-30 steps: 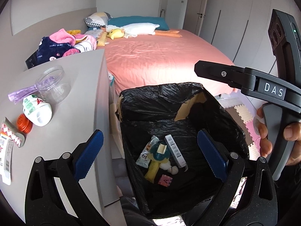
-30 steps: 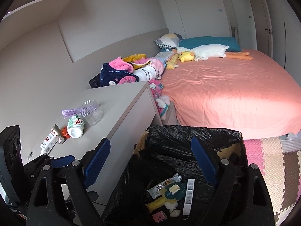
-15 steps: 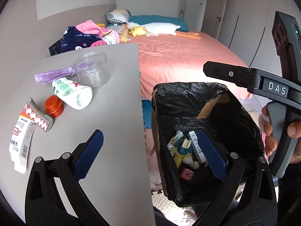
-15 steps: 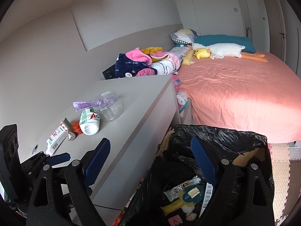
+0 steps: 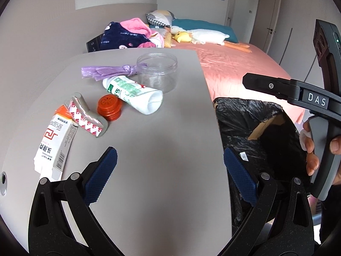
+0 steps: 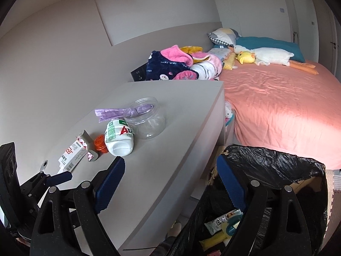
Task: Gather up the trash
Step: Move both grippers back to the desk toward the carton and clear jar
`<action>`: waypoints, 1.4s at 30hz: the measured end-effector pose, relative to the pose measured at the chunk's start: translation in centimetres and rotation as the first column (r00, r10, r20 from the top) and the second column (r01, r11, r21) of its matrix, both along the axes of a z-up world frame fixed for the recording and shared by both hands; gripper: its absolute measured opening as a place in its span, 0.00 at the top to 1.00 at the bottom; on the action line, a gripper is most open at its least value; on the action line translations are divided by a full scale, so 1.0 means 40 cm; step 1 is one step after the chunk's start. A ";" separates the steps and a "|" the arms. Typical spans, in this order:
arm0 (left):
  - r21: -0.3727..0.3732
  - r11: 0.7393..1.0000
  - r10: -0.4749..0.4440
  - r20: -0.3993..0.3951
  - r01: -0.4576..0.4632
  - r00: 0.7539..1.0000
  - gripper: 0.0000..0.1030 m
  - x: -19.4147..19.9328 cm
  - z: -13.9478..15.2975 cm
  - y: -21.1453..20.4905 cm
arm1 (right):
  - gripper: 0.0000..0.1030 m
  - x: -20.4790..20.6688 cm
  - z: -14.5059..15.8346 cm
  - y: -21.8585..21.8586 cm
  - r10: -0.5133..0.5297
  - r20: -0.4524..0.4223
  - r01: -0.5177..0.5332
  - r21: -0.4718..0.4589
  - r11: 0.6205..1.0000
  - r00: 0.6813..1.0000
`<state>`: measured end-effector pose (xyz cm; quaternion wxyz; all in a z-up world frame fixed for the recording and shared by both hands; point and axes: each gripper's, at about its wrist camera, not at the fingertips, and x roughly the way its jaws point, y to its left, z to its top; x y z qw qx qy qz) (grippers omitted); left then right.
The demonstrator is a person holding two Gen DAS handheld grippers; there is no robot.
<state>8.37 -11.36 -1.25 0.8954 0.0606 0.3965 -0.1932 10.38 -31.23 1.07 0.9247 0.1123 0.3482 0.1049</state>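
Left wrist view: left gripper point(image 5: 168, 170) fingers apart and empty over the bare near part of the desk point(image 5: 159, 140); beyond it on the desk lie a white bottle point(image 5: 133, 92), red cap point(image 5: 110, 107), carton point(image 5: 55, 140), tape strip point(image 5: 86, 115), purple bag point(image 5: 106, 72) and clear jar point(image 5: 157, 72), with the black trash bag point(image 5: 251, 123) just beside the desk's right edge and a hand point(image 5: 313, 147) holding the right gripper's handle above it. Right wrist view: right gripper point(image 6: 170, 181) fingers apart and empty, straddling the desk point(image 6: 170, 136) edge, same trash items on the desk to the left, trash bag point(image 6: 277, 160) right of the desk holding wrappers point(image 6: 221, 221).
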 end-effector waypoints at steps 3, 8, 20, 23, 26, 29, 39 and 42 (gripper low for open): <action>0.002 1.000 0.026 0.002 -0.026 1.000 0.06 0.015 -0.001 0.034 | 0.15 0.022 -0.001 0.024 0.013 -0.004 -0.013 -0.005 1.000 1.000; 0.009 0.998 0.069 -0.002 -0.069 0.998 0.06 0.043 -0.005 0.092 | 0.15 0.063 -0.006 0.054 0.029 -0.010 -0.029 -0.008 1.000 1.000; 0.024 0.985 0.171 -0.001 -0.171 0.985 0.06 0.091 -0.009 0.212 | 0.15 0.163 -0.006 0.119 0.054 -0.027 -0.055 -0.044 0.998 0.998; 0.034 0.980 0.198 -0.007 -0.198 0.980 0.06 0.106 -0.017 0.246 | 0.15 0.191 -0.003 0.129 0.055 -0.033 -0.057 -0.054 0.997 0.998; 0.041 0.974 0.224 -0.021 -0.223 0.974 0.06 0.124 -0.028 0.275 | 0.15 0.219 -0.002 0.137 0.045 -0.042 -0.047 -0.065 0.997 0.998; 0.052 0.967 0.251 -0.040 -0.249 0.967 0.06 0.144 -0.041 0.299 | 0.15 0.252 -0.004 0.142 0.028 -0.059 -0.032 -0.068 0.997 0.998; 0.063 0.951 0.308 -0.116 -0.302 0.944 0.06 0.218 -0.084 0.360 | 0.15 0.354 -0.030 0.152 -0.040 -0.130 0.034 -0.042 0.999 0.991; 0.058 0.950 0.313 -0.135 -0.307 0.940 0.06 0.232 -0.095 0.372 | 0.21 0.382 -0.048 0.152 -0.057 -0.162 0.053 -0.034 0.998 0.985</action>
